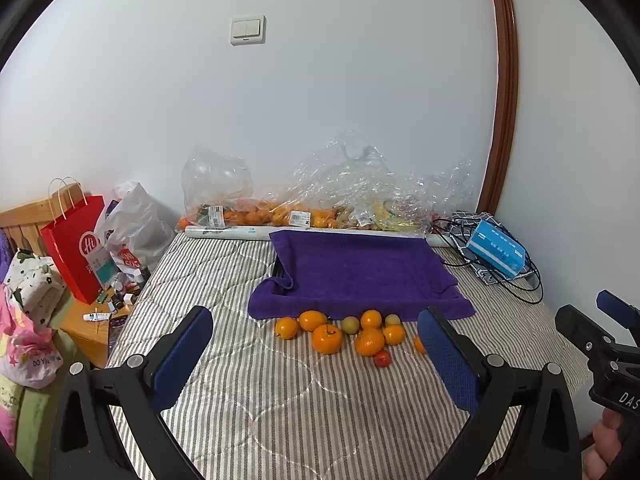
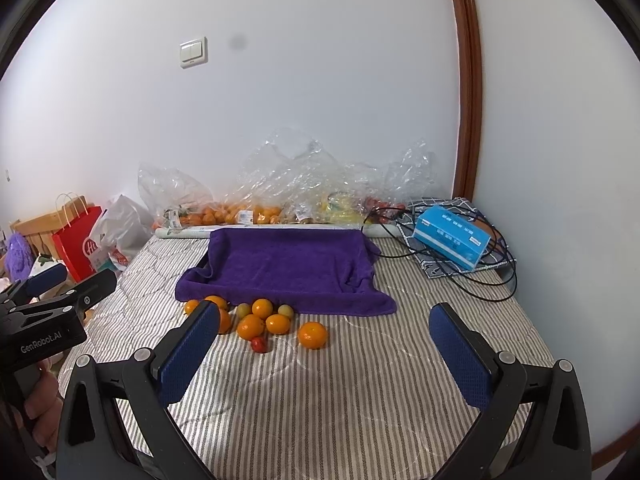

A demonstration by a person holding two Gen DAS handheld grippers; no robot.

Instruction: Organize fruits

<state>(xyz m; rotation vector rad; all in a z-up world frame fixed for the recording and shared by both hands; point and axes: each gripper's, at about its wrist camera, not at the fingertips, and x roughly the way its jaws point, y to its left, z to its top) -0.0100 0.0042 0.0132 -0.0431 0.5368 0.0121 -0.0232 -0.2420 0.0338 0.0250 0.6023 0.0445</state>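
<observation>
While both tools hang above the striped bed, nothing has been picked up yet. From the left wrist view, the left gripper (image 1: 316, 354) has its blue fingers (image 1: 182, 354) spread wide and empty, framing the lower middle of the frame. Just beyond them the fruits (image 1: 348, 332) lie in a loose cluster on the bed (image 1: 248, 400), right at the front edge of a purple towel (image 1: 360, 272) draped over what looks like a tray. One small red fruit (image 1: 382, 358) sits nearest the camera. Clear bags (image 1: 320, 200) with more fruit line the wall at centre, and a blue box (image 1: 496, 250) sits at right.

From the right wrist view, the right gripper (image 2: 324, 352) is likewise spread wide, holding nothing. One orange (image 2: 312, 335) lies apart from the cluster, centre frame, with open bedding around it.

These oranges look light and firm but round, so they would likely roll on soft bedding; I'd take each across its widest middle, gently. The little red one seems softer and easier to bruise.
</observation>
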